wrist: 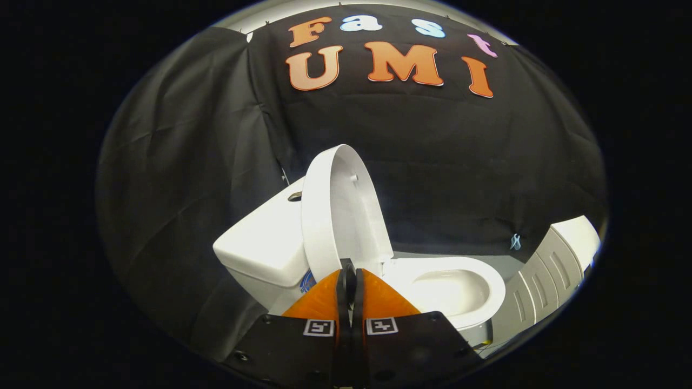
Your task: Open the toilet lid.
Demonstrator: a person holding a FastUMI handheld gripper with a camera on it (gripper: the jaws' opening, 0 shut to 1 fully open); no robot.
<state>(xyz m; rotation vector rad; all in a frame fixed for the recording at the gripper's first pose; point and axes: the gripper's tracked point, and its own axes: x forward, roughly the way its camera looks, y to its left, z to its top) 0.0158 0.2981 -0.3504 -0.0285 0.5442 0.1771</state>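
Gripper fingers were pressed together, holding nothing, tips just short of the lid's lower edge, so we judged contact was no longer needed. Lid stood upright, leaning back against the tank, which propped it. Seat and bowl lay exposed beyond, right of the fingers.

Mock bathroom inside a recording booth: a white toilet with cistern stands against a black cloth wall on grey flooring.
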